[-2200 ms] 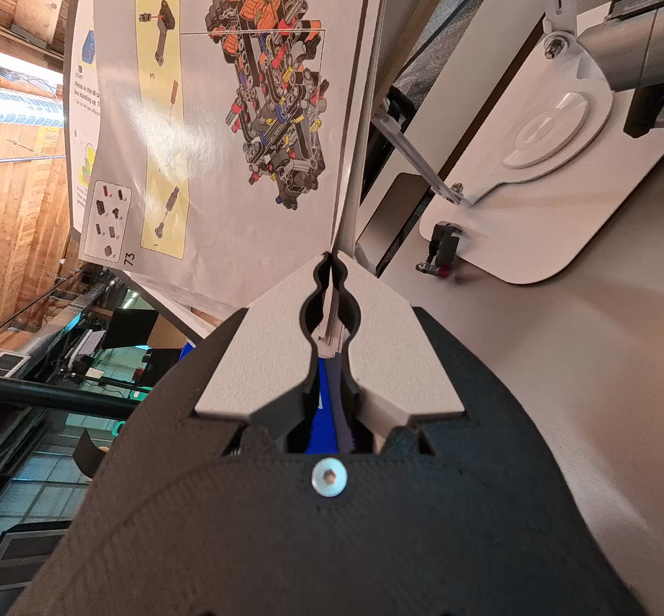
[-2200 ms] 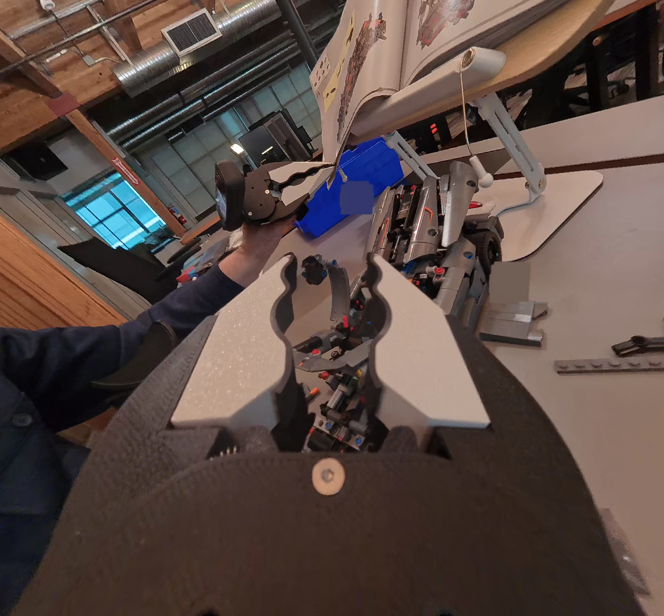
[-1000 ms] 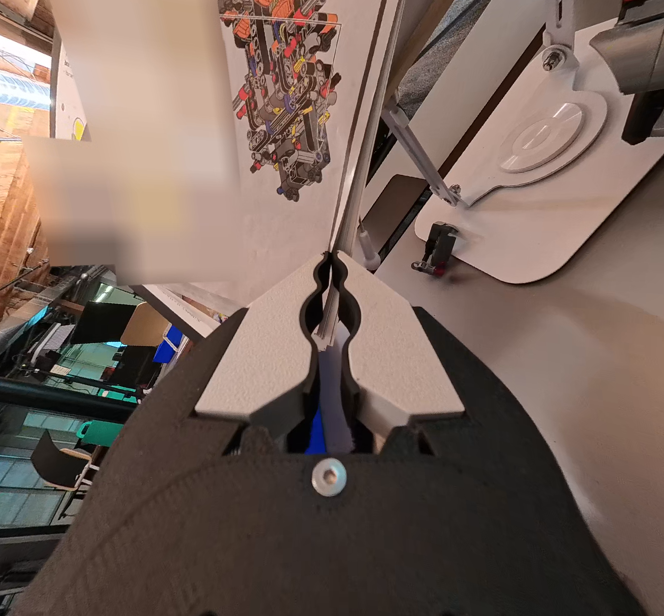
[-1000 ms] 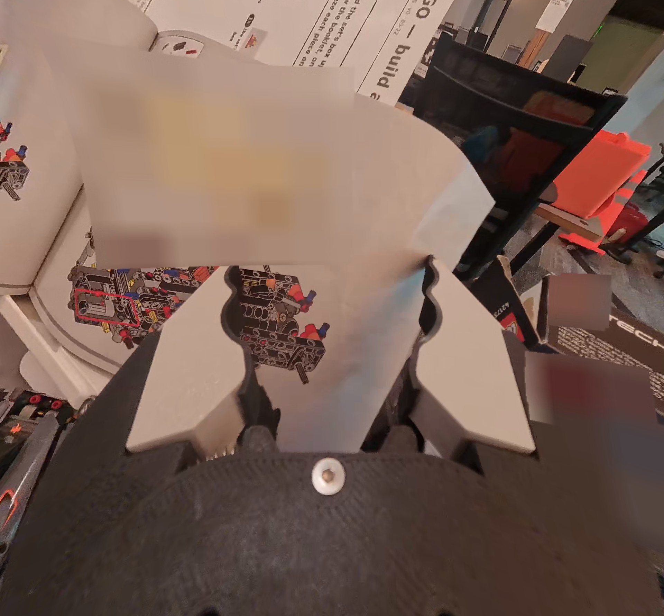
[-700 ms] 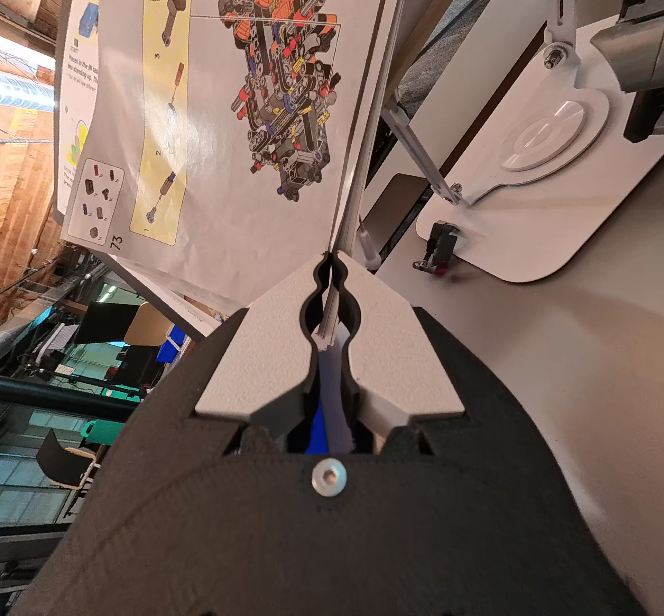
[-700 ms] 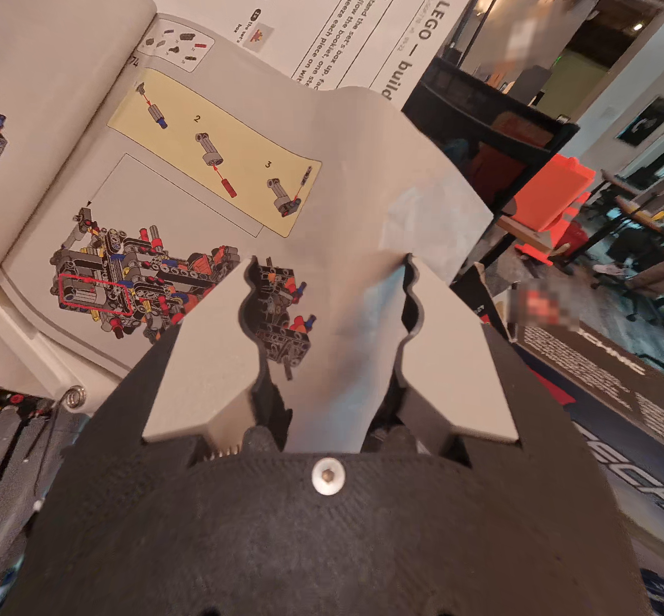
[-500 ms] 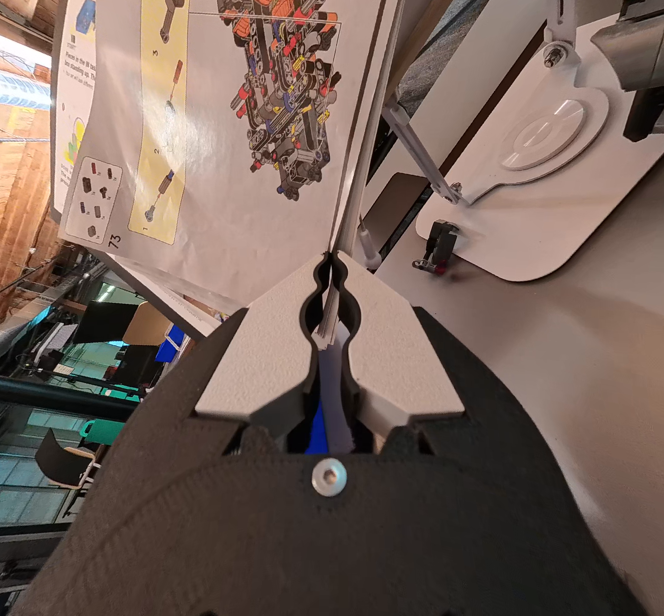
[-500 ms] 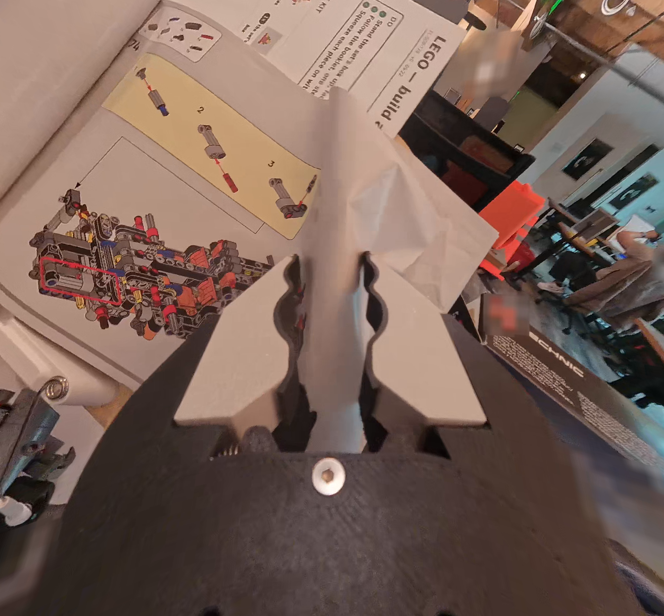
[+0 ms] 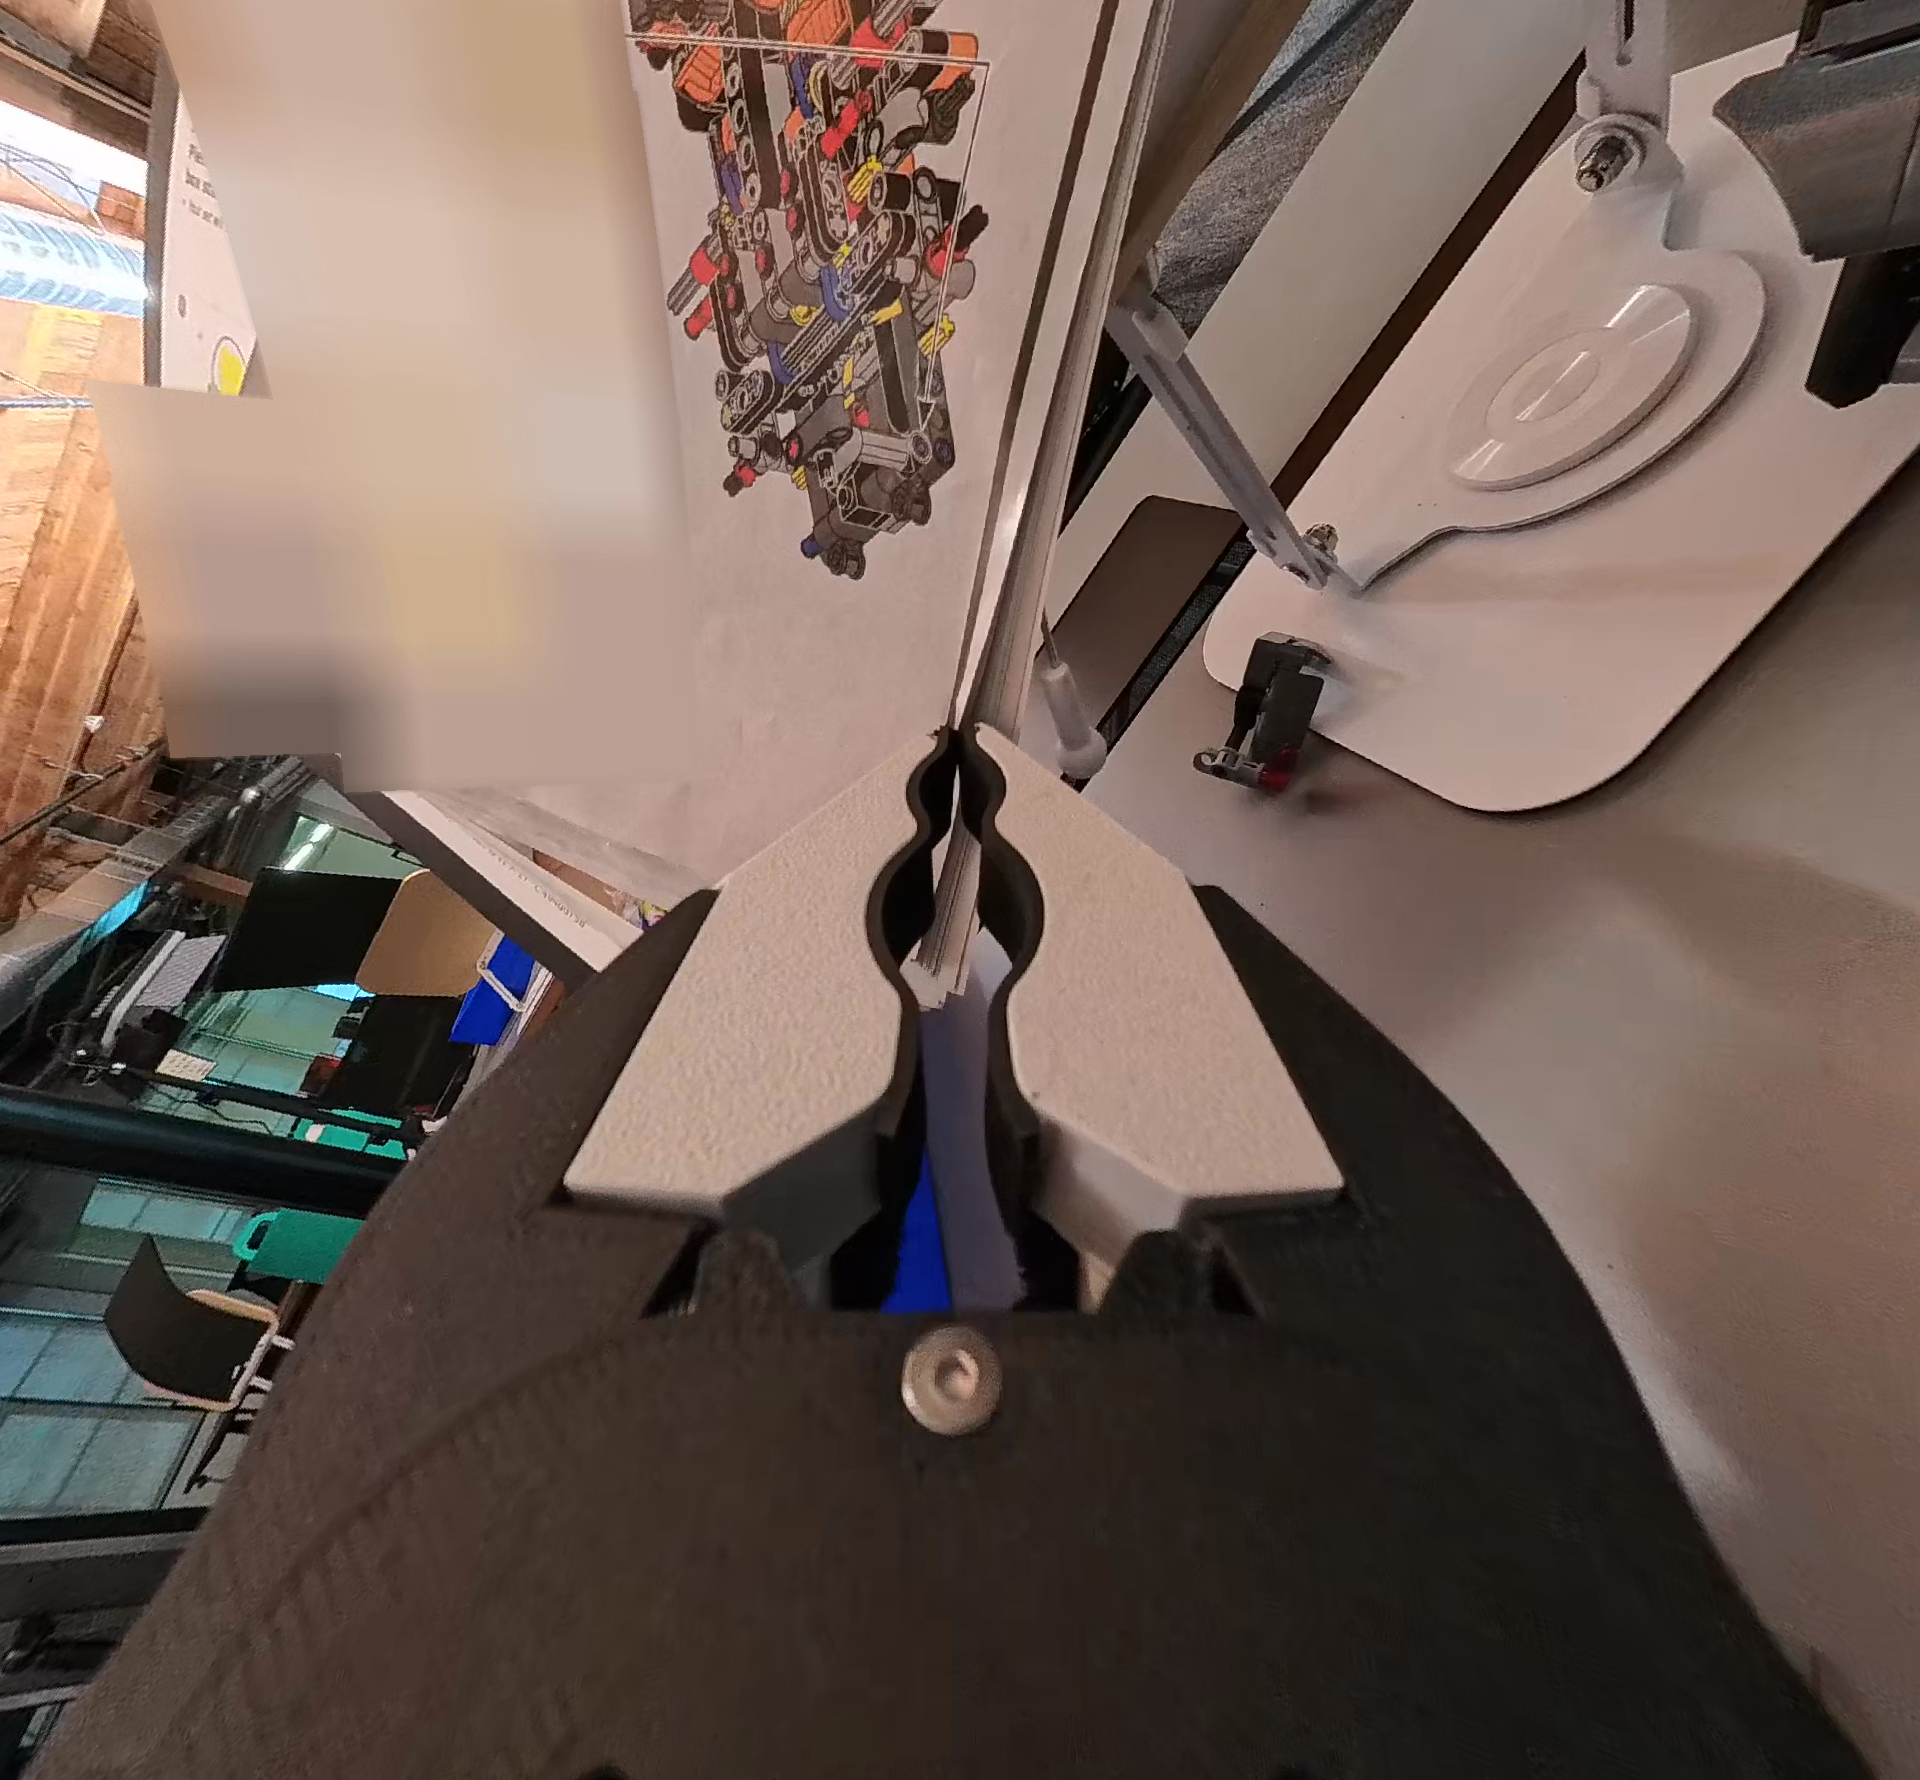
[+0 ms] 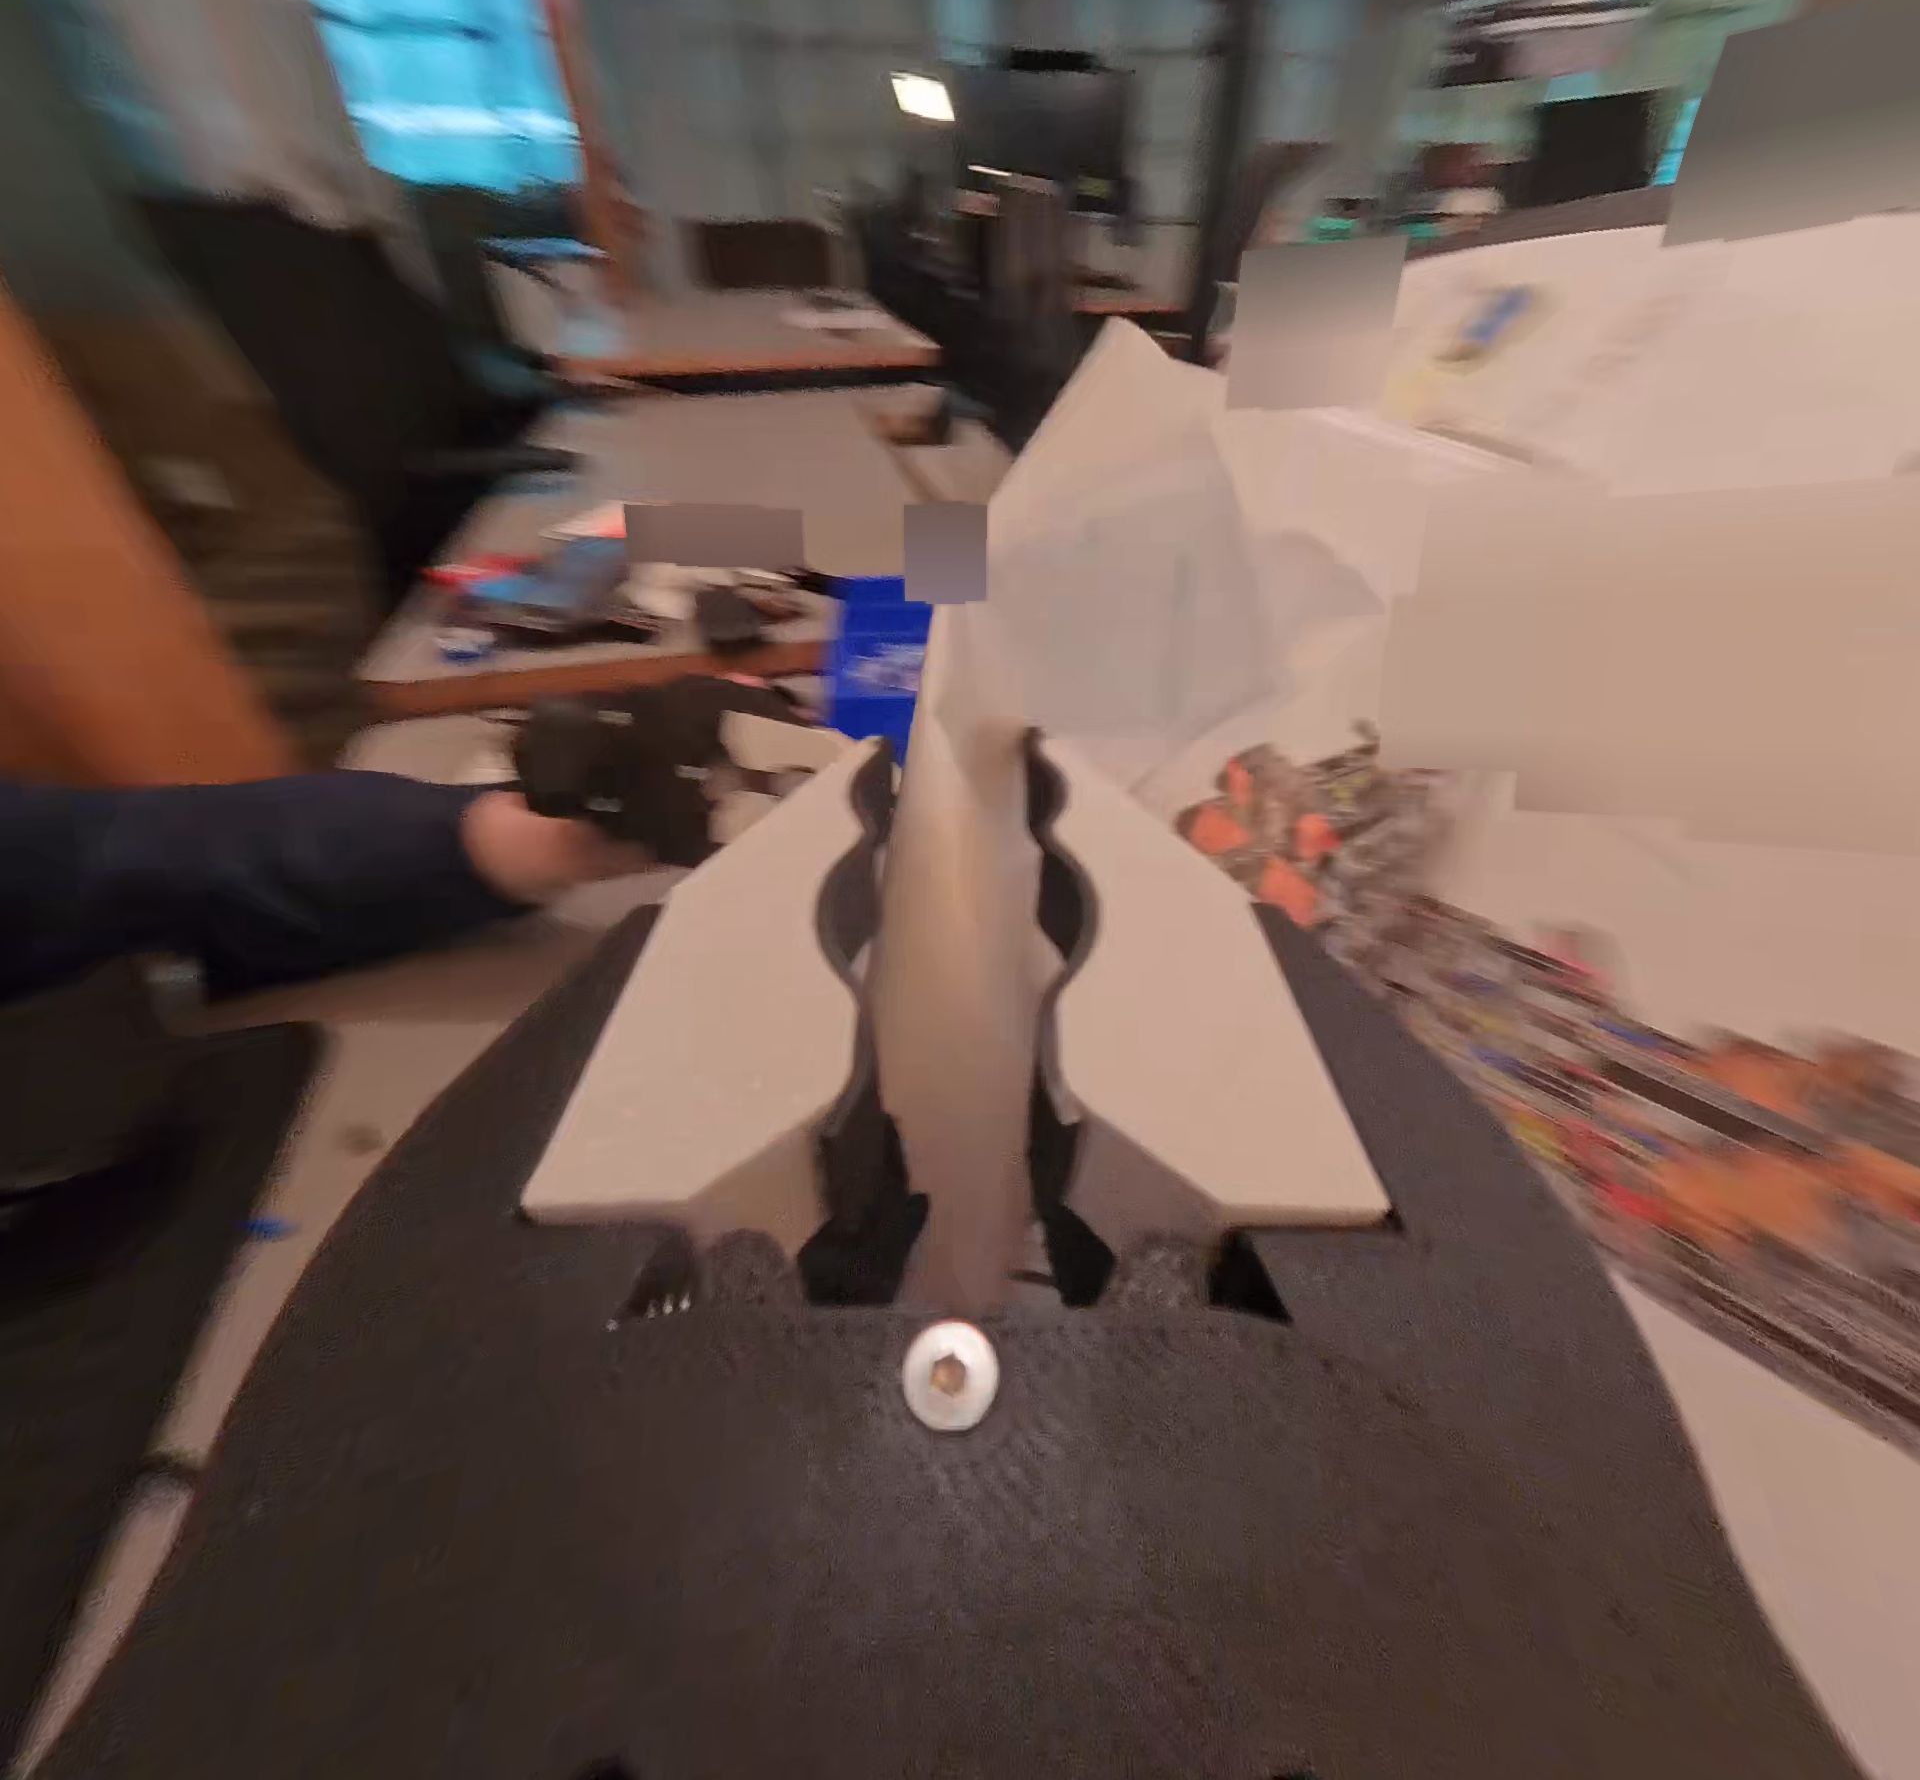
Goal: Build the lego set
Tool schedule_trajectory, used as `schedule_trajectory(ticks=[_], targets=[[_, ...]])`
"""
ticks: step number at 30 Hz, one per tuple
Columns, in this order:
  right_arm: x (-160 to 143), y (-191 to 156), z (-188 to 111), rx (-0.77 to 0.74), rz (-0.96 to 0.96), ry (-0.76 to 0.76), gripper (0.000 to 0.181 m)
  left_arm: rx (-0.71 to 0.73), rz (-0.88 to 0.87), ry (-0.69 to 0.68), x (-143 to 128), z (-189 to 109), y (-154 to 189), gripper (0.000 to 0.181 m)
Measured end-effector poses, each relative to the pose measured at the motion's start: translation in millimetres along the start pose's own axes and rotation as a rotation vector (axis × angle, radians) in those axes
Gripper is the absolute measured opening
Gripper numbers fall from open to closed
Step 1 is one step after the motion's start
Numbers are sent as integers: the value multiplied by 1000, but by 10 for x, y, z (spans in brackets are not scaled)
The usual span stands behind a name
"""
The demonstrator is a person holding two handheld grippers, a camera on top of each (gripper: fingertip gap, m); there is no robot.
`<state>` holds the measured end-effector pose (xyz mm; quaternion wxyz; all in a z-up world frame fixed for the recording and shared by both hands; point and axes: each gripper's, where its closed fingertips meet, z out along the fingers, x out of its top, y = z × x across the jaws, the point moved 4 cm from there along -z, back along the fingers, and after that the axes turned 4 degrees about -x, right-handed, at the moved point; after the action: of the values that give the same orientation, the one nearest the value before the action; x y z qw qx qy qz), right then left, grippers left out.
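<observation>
While a page-turn is being made, the booklet's left pages point(image 9: 831, 587) are being clamped in the closed left gripper point(image 9: 958, 743). One loose page point(image 10: 961, 951) is being pinched by the right gripper point(image 10: 961, 754); next, it is to be laid flat and released.

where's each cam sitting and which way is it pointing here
Left wrist view: sits on the left claw, looking along its fingers up the instruction booklet whose edge it pinches; white stand base on the table to the right.
Right wrist view: sits on the right claw, looking across the blurred room, pinching a page; the person's sleeve and the other claw show at the left.
Shared: the booklet's printed model diagram.
</observation>
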<state>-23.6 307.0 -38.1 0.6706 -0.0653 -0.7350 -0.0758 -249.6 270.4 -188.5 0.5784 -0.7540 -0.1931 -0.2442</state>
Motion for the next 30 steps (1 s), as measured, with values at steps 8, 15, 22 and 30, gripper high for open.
schedule_trajectory(ticks=[8,15,22,30], targets=[[-208,114,209,48,199,127,65,-1,-4,1,0,2,-3,0],[-550,228,341,-193,22,-93,58,-1,-4,0,-11,19,5,0],[-802,-225,874,-224,-394,-259,43,44,29,45,0,-72,-76,12],[-897,-297,1037,-207,-396,-353,53,180,56,186,219,-354,-318,53]])
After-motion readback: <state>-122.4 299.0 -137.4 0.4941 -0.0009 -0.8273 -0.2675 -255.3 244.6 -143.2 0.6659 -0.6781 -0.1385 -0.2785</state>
